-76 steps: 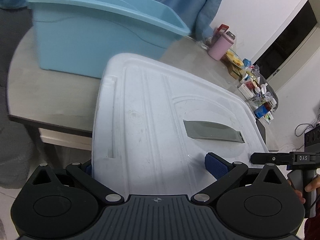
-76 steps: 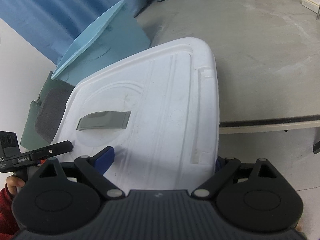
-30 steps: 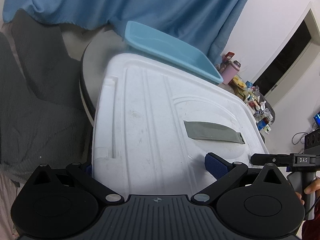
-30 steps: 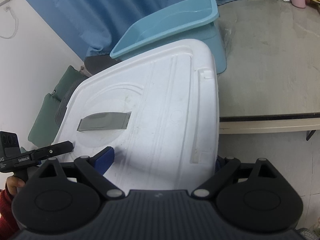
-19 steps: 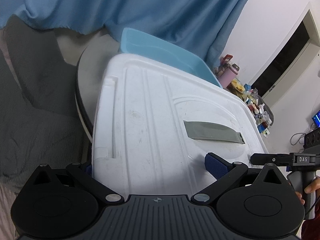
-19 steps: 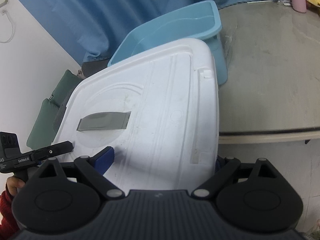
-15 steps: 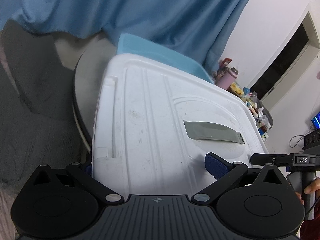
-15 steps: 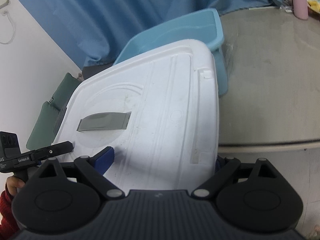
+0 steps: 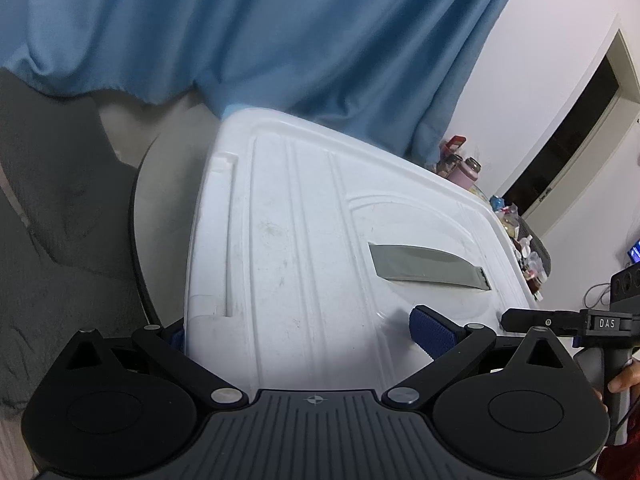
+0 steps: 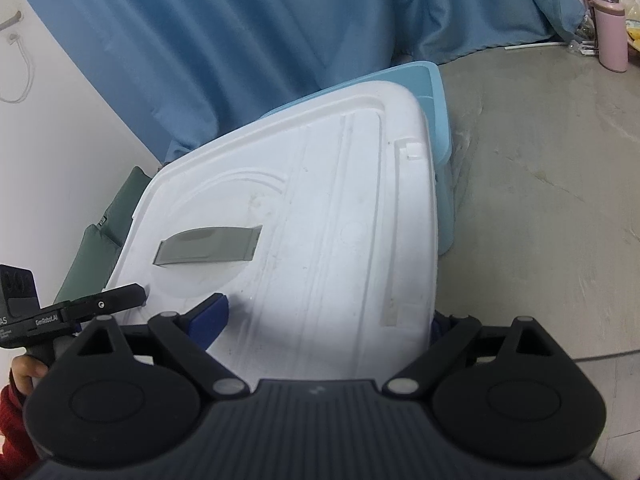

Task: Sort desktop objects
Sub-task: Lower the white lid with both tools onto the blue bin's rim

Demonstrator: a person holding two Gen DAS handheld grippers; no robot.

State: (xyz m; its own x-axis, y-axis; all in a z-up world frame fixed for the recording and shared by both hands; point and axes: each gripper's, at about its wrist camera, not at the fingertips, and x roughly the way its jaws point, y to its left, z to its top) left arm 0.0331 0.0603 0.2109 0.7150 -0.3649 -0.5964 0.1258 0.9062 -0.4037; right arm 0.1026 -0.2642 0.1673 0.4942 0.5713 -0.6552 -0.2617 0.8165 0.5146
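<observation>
Left gripper (image 9: 304,334) clamped on the near edge of the white lid (image 9: 320,256), one blue pad (image 9: 432,330) pressed on the lid's top face, the other tucked under the lid's left corner and mostly hidden. Right gripper (image 10: 332,320) gripping the same lid the same way, blue pad (image 10: 210,316) on top toward the lid's middle, the other pad hidden past the lid's right edge. Each gripper spread wide across its corner of the lid and closed firmly against the plastic.

Lid held tilted, near edge low at the grippers, far edge raised. Grey handle recess (image 9: 430,268) set in the middle of the lid, inside a shallow round panel; same recess (image 10: 206,252) seen from the right wrist camera. Straight ribs running from the lid's near edge to its far edge.

Light blue tub (image 10: 436,128) just beyond the far edge of the lid, mostly covered by it, only its right rim and side wall showing. Whether lid and tub touch cannot be told. Tub standing on the grey round table (image 10: 552,184).

Blue curtain (image 9: 280,32) hanging behind the lid. Pink bottle (image 10: 610,36) well beyond the lid at the far side of the table, among small jars and packets (image 9: 520,236). Green cushion (image 10: 108,224) to the left of the lid, against the white wall
</observation>
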